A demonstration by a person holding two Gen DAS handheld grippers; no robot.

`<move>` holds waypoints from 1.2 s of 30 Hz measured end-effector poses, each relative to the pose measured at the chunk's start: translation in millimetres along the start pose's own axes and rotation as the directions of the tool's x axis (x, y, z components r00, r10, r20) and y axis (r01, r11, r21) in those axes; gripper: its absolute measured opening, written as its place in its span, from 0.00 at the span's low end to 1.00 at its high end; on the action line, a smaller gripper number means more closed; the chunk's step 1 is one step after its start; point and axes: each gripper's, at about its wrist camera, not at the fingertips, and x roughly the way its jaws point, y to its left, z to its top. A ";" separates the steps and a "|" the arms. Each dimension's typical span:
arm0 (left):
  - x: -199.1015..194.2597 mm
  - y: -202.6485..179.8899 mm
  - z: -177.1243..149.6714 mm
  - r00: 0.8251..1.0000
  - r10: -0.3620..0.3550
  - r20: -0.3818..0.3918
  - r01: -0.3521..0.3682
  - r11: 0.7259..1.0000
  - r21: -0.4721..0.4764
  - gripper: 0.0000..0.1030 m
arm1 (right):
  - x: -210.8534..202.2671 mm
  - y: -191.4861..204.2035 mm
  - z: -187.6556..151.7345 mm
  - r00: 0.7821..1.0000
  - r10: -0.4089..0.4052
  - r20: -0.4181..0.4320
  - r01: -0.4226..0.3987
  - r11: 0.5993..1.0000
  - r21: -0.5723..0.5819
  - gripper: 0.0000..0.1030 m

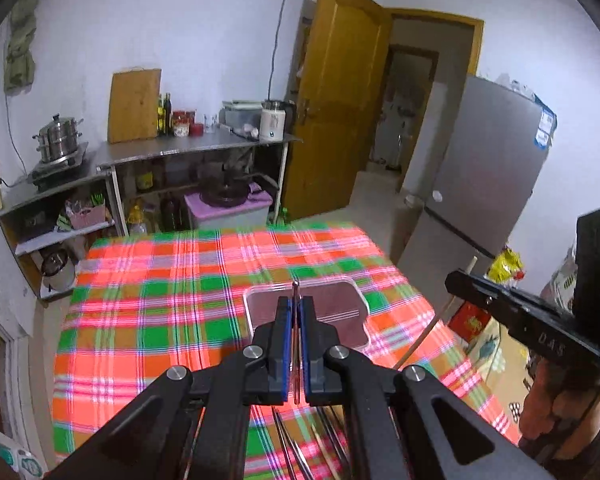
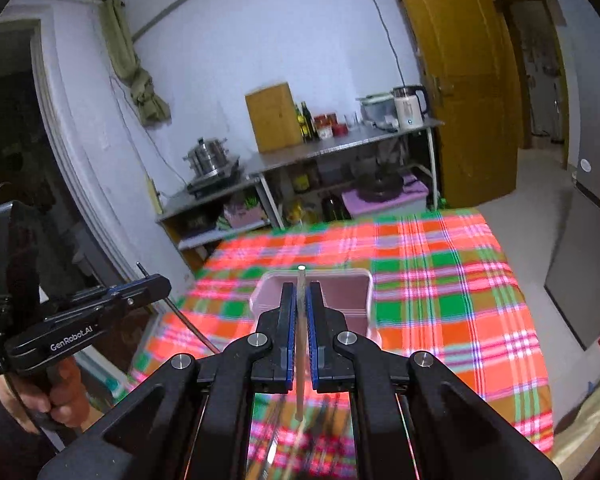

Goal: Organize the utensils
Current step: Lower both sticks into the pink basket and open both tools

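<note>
My left gripper [image 1: 296, 304] is shut on a thin dark metal chopstick [image 1: 296, 290], whose tip pokes out past the blue pads. My right gripper [image 2: 300, 292] is shut on a pale chopstick [image 2: 301, 276]. Both hang above the plaid-clothed table [image 1: 160, 320], in front of a clear rectangular plastic box [image 1: 340, 308] [image 2: 340, 292]. Several more chopsticks [image 1: 292, 444] [image 2: 300, 440] lie on the cloth under the grippers, blurred. The right wrist view shows the left gripper [image 2: 160, 282] at the left edge, and the left wrist view shows the right gripper [image 1: 454, 280] at the right.
A steel counter [image 1: 188, 148] with a cutting board, bottles and a kettle lines the far wall, with a pot on a stove [image 1: 58, 140] beside it. A grey fridge [image 1: 480, 180] and an open wooden door [image 1: 340, 100] stand on the right. A hand [image 2: 60, 392] holds the left handle.
</note>
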 end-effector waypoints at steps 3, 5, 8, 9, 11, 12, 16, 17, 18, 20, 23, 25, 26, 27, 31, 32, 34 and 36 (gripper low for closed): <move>0.2 2.0 17.9 1.000 0.000 0.031 0.001 1.000 -0.007 0.04 | 2.9 4.1 16.1 0.999 0.011 0.044 -0.012 1.000 0.008 0.05; 3.9 2.8 27.1 0.999 0.006 0.044 -0.006 1.000 -0.006 0.04 | 6.9 6.1 25.6 0.998 0.012 0.068 -0.013 1.000 0.014 0.05; 13.1 4.8 36.2 0.998 0.019 0.055 -0.019 1.000 -0.003 0.04 | 16.2 7.9 34.6 0.996 0.010 0.087 -0.012 1.000 0.023 0.05; 17.6 6.3 37.4 0.998 0.021 0.055 -0.021 1.000 -0.005 0.04 | 19.7 8.7 36.2 0.996 0.009 0.091 -0.011 1.000 0.022 0.05; 28.4 11.0 36.7 0.999 0.018 0.051 -0.017 1.000 -0.020 0.04 | 29.0 10.0 37.7 0.996 -0.004 0.092 0.003 1.000 0.015 0.05; 32.9 13.9 35.6 0.999 0.019 0.048 -0.018 1.000 -0.026 0.04 | 34.0 10.6 37.4 0.996 -0.006 0.090 0.004 1.000 0.013 0.05; 57.4 23.9 23.7 1.000 0.022 0.016 -0.021 0.998 -0.056 0.04 | 57.0 12.2 28.8 0.997 -0.012 0.073 0.011 1.000 0.011 0.05; 63.7 26.5 19.4 1.000 0.024 0.004 -0.024 0.998 -0.061 0.04 | 61.5 11.7 26.0 0.998 -0.010 0.064 0.009 1.000 0.009 0.05; 69.7 29.7 14.9 1.000 0.025 -0.006 -0.026 0.998 -0.064 0.04 | 66.1 10.4 22.1 0.998 -0.012 0.055 0.012 1.000 0.008 0.05; 80.0 33.0 5.1 0.999 0.026 -0.029 -0.028 0.997 -0.072 0.04 | 76.2 8.9 14.0 0.999 -0.024 0.037 0.023 1.000 0.001 0.05; 92.9 39.6 -8.8 0.998 0.019 -0.057 -0.024 0.996 -0.083 0.04 | 89.7 3.8 2.6 1.000 -0.020 -0.003 0.020 1.000 0.007 0.05; 98.5 43.5 -16.5 0.997 0.021 -0.069 -0.027 0.996 -0.084 0.04 | 95.7 -0.6 -4.0 0.999 -0.016 -0.027 0.017 1.000 0.015 0.05; 100.5 45.2 -20.1 0.997 0.021 -0.073 -0.027 0.996 -0.089 0.04 | 99.1 -3.7 -6.9 0.999 -0.011 -0.043 0.012 1.000 0.024 0.05; 101.9 46.7 -21.7 0.997 0.018 -0.076 -0.025 0.996 -0.091 0.04 | 101.5 -5.0 -8.7 0.998 -0.008 -0.055 0.009 1.000 0.029 0.05; 100.7 47.7 -28.5 0.997 0.011 -0.072 -0.017 0.996 -0.085 0.04 | 104.0 -8.1 -17.0 0.996 -0.021 -0.084 0.023 0.999 0.022 0.07; 99.0 47.6 -29.1 0.998 0.010 -0.068 -0.016 0.996 -0.083 0.05 | 102.9 -8.9 -18.5 0.996 -0.022 -0.083 0.023 1.000 0.020 0.10; 92.4 46.1 -29.2 0.998 0.011 -0.057 -0.016 0.997 -0.073 0.07 | 98.6 -10.0 -18.9 0.997 -0.020 -0.080 0.022 0.999 0.024 0.15; 85.5 44.7 -28.0 0.999 0.017 -0.042 -0.020 0.998 -0.061 0.09 | 94.4 -11.6 -18.4 0.997 -0.023 -0.073 0.025 0.999 0.022 0.15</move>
